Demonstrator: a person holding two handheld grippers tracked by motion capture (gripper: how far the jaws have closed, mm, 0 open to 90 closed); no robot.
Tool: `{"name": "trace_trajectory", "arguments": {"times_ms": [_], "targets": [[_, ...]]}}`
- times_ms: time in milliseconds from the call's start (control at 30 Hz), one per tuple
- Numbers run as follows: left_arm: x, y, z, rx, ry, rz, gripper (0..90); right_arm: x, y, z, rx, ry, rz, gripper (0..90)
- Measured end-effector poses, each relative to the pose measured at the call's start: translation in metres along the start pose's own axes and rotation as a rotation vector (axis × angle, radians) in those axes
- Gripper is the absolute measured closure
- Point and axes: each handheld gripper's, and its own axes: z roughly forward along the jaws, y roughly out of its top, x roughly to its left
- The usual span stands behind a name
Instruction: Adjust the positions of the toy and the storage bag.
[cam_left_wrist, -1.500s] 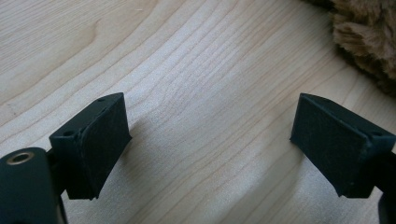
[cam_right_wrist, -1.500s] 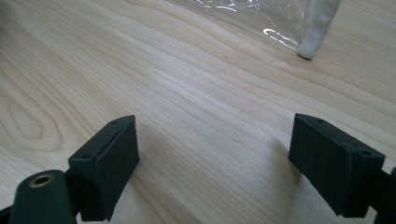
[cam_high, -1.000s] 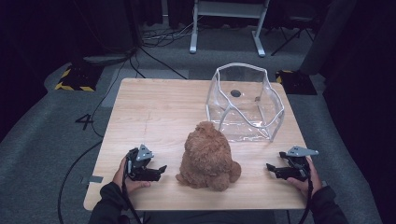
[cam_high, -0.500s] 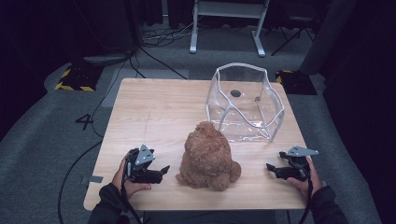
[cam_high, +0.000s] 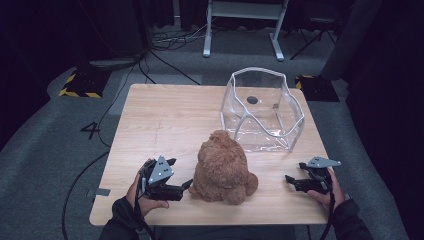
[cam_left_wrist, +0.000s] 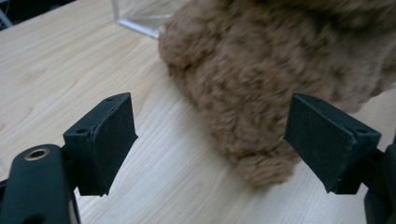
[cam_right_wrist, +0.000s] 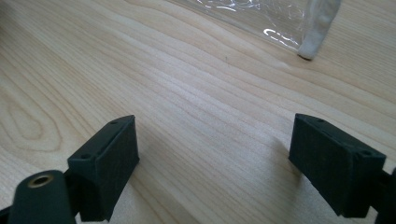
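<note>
A brown plush bear sits on the wooden table near its front edge. Just behind it to the right stands a clear soft-walled bin. My left gripper is low on the table at the bear's left side, open, its tips close to the fur. In the left gripper view the bear looms just beyond the wide-apart jaws, with the left gripper holding nothing. My right gripper rests open near the table's front right, apart from the bear. In the right gripper view, bare wood lies between the right gripper's jaws.
The bin's corner and clear wall show at the top of the right gripper view. Cables and a metal stand are on the floor behind the table. A yellow-black striped block lies at the far left.
My left gripper has slid a little to the right, closer to the bear's side. The right gripper, bear and bin have stayed put.
</note>
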Motion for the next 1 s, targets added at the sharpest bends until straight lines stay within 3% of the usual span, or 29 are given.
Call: {"name": "trace_trajectory", "arguments": {"times_ms": [100,267,667,867,1000], "targets": [[-0.008,0.006,-0.002,-0.014,0.001,0.023,16.3,0.0,0.0,0.0,0.0,0.001,0.001,15.4],[-0.02,0.016,0.0,-0.035,-0.032,0.044,16.1,0.0,0.001,0.001,0.001,-0.001,0.004,15.1],[-0.032,0.025,0.011,-0.045,-0.074,0.037,16.0,0.0,0.001,0.001,0.001,-0.001,0.003,15.1],[-0.036,0.029,0.018,-0.037,-0.069,0.035,16.0,0.0,0.001,0.001,0.002,-0.001,0.003,15.1],[-0.036,0.035,0.027,-0.043,-0.056,0.002,15.6,0.001,0.001,0.001,0.002,-0.001,0.003,15.0]]}}
